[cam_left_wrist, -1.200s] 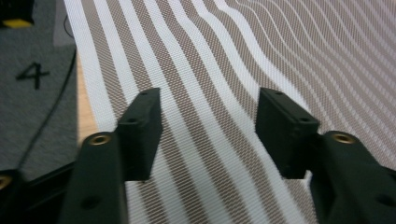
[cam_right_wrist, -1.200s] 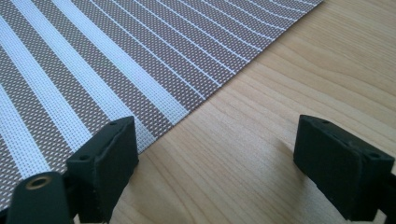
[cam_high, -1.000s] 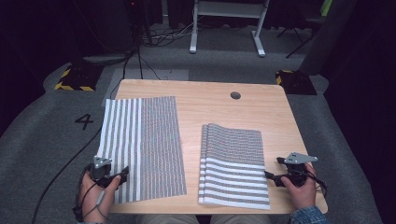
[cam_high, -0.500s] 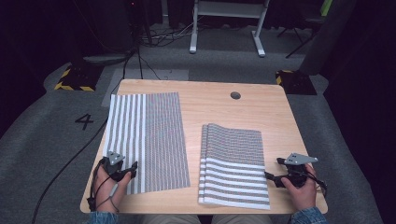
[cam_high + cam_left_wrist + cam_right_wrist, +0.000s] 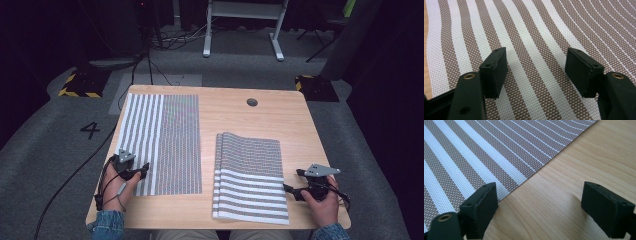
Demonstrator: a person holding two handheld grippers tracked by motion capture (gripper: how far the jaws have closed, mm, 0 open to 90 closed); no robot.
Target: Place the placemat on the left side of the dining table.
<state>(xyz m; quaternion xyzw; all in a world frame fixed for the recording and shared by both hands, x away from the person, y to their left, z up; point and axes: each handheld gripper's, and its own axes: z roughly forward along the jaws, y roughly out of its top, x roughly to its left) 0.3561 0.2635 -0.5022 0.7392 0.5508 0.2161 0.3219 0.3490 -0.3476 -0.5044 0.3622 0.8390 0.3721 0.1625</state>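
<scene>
Dim room: grey carpet floor (image 5: 60, 165), white desk frame (image 5: 243, 25) beyond the wooden table (image 5: 280, 120).

My wooden table (image 5: 300, 125) has a round hole (image 5: 252, 102) near its far edge. Beyond it a white desk frame (image 5: 242, 25) stands on grey carpet, which bears a painted 4 (image 5: 90, 130) and yellow-black tape (image 5: 77, 85).

far edge: bare wooden table (image 5: 280, 117) past both mats, just a small grommet hole (image 5: 252, 102)
middle: narrow wood strip between flat striped mat (image 5: 162, 142) and folded striped mat (image 5: 252, 175)
right edge: open wood
</scene>
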